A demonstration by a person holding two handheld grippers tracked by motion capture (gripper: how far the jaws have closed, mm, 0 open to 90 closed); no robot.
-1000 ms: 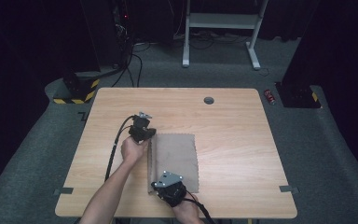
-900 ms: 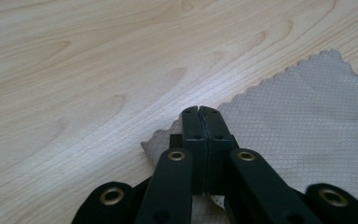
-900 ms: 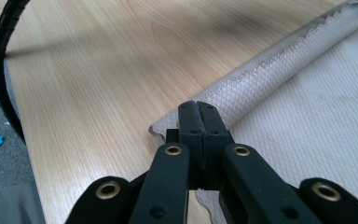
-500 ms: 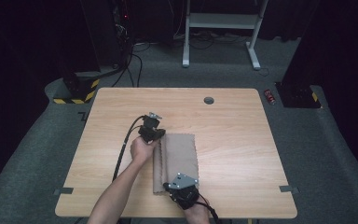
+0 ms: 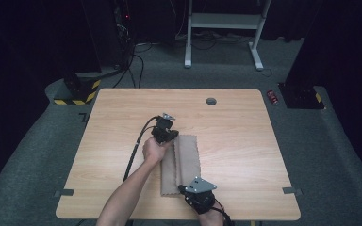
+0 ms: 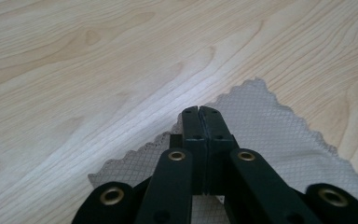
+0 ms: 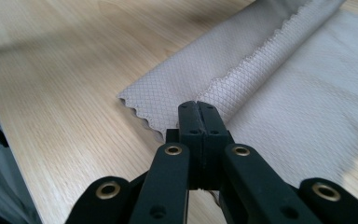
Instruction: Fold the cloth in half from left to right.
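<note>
Both grippers, left [image 5: 166,133] at 12 o'clock, right [image 5: 188,190] at 6, pinch a scalloped, waffle-textured beige cloth [image 5: 186,160] on the wooden table [image 5: 245,141].

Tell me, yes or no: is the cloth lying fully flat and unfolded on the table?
No. In the high view the cloth has its left edge folded over onto itself, with the scalloped edge running down its middle.

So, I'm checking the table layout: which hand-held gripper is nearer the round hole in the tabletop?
Left. The left hand-held gripper is at the cloth's far end, closer to the round hole; the right hand-held gripper is at the cloth's near end, by the table's front edge.
</note>
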